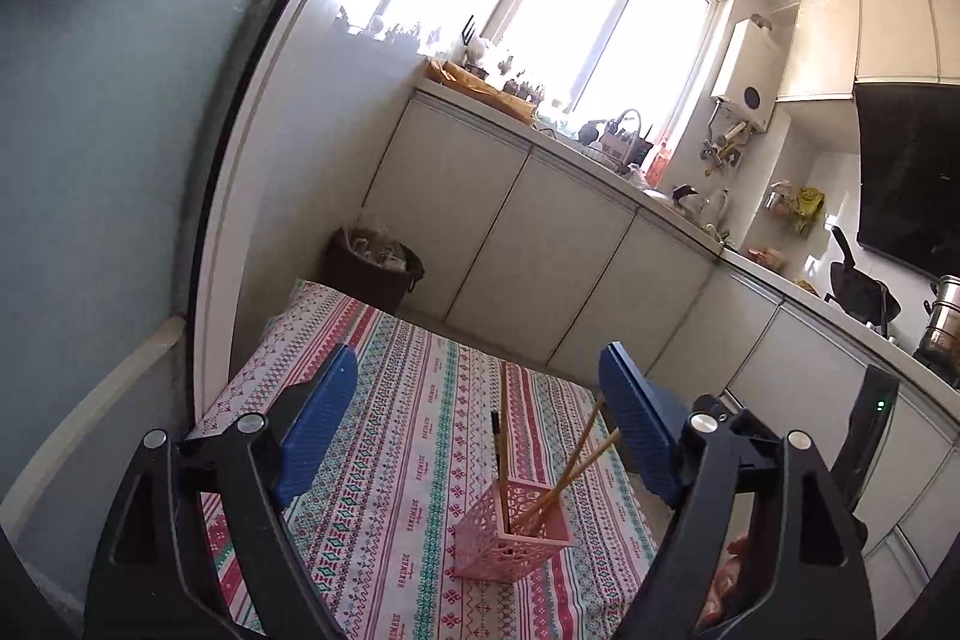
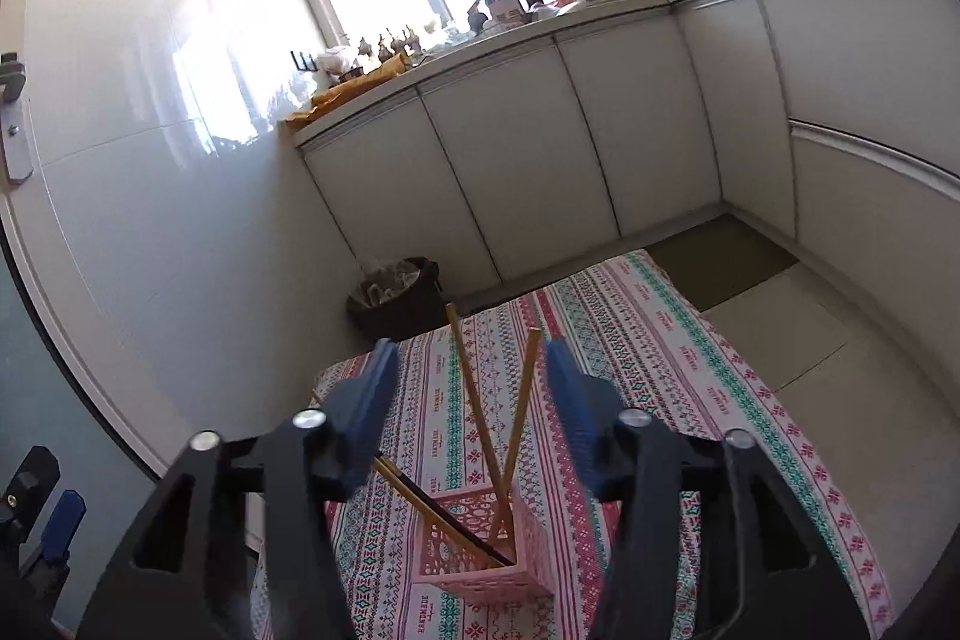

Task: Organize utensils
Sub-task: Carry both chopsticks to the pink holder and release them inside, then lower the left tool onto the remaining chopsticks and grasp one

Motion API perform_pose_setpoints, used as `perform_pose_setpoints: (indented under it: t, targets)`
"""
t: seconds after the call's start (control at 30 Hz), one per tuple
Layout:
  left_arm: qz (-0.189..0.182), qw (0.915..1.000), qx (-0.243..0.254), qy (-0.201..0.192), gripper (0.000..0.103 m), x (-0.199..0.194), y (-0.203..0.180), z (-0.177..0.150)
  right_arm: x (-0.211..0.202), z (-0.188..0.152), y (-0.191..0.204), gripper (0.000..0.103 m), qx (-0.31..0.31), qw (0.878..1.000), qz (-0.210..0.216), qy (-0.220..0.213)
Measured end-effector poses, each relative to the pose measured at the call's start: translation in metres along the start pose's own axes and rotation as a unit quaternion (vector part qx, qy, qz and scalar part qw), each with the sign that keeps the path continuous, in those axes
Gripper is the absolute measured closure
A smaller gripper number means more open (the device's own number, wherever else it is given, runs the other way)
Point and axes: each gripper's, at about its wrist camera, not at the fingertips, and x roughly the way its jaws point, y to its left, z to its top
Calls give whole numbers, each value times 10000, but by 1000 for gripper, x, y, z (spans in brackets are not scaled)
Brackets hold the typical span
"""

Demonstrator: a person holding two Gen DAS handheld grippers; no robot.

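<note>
Both grippers point slightly downward, jaws spread wide and empty: left gripper (image 1: pixel 480 424) and right gripper (image 2: pixel 471 415) above the pink basket (image 2: pixel 480 550) at lower centre, which holds chopsticks (image 2: pixel 474 400).

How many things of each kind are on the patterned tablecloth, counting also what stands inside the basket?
Pink basket: 1
Chopsticks standing in the basket: 4
Total: 5
</note>
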Motion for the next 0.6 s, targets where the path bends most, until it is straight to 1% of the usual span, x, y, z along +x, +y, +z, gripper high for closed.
perform_pose_setpoints:
  t: [0.07, 0.1, 0.13, 0.17, 0.23, 0.4, 0.47, 0.5, 0.57, 0.6]
  targets:
    - [-73, 9999, 101, 79, 17, -3, -8, -3, -28, 1, -11, 14, 84, 9994, -200, -258]
    - [-93, 9996, 217, 120, 15, -4, -14, -6, -40, 2, -17, 11, 107, 9992, -260, -279]
    - [-98, 9993, 328, 144, 9, -6, -18, -9, -50, 1, -22, 10, 111, 9990, -358, -251]
    - [-90, 9989, 436, 142, 7, -9, -23, -13, -59, 0, -27, 8, 83, 9985, -494, -206]
    - [-66, 9978, 623, 201, 7, -10, -31, -20, -73, -4, -35, 8, -23, 9976, -684, -118]
    - [-42, 9924, 994, 721, 7, 1, -46, -46, -103, -24, -55, 8, -311, 9940, -1050, 75]
    - [-39, 9876, 1225, 983, 7, 8, -55, -58, -111, -32, -65, 8, -423, 9915, -1218, 192]
    - [-69, 9836, 1384, 1150, 7, 11, -61, -64, -115, -37, -72, 8, -455, 9903, -1273, 314]
    - [-278, 9729, 1672, 1570, 7, 19, -74, -76, -121, -46, -89, 8, -381, 9887, -1326, 583]
    - [-419, 9651, 1848, 1809, 7, 24, -82, -83, -123, -49, -98, 7, -322, 9874, -1355, 757]
